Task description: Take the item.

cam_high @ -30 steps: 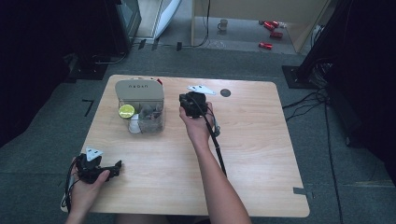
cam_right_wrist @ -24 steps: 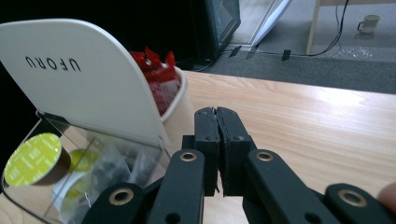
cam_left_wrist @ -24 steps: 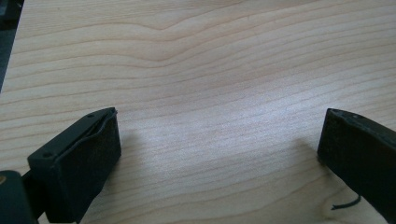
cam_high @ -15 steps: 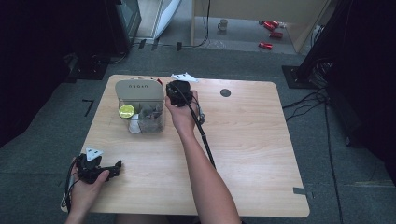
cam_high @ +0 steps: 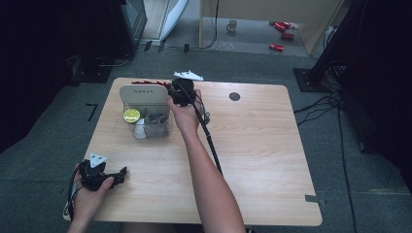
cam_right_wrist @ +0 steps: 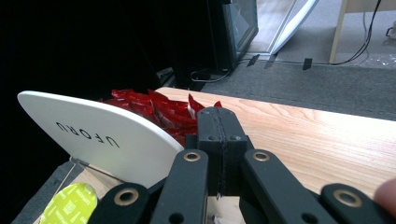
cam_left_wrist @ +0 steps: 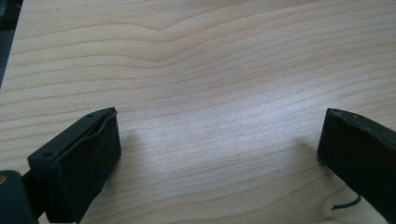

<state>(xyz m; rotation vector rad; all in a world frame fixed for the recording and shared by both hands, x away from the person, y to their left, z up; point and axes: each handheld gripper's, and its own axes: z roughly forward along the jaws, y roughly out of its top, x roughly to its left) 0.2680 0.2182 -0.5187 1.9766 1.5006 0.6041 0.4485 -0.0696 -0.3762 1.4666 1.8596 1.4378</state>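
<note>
My right gripper point(cam_high: 179, 91) hovers at the back of the table, right beside the raised white lid point(cam_high: 144, 92) of a clear box point(cam_high: 154, 124). In the right gripper view its jaws point(cam_right_wrist: 219, 133) are pressed together with nothing visible between them. They point at a pile of red packets point(cam_right_wrist: 154, 109) just behind the lid point(cam_right_wrist: 93, 135), which is marked UFORU. A yellow-green round piece point(cam_right_wrist: 70, 205) lies in the box below. My left gripper point(cam_high: 108, 175) rests near the front left edge. Its jaws point(cam_left_wrist: 217, 149) stand wide open over bare wood.
The wooden table point(cam_high: 262, 160) has a small black round mark point(cam_high: 234, 96) at the back. The right gripper's cable point(cam_high: 210, 141) runs along the forearm. Red items point(cam_high: 277, 47) and a mug point(cam_high: 232, 24) lie on the floor beyond.
My right gripper has moved left and towards the back, from the table's middle to beside the box lid. The left gripper has stayed put.
</note>
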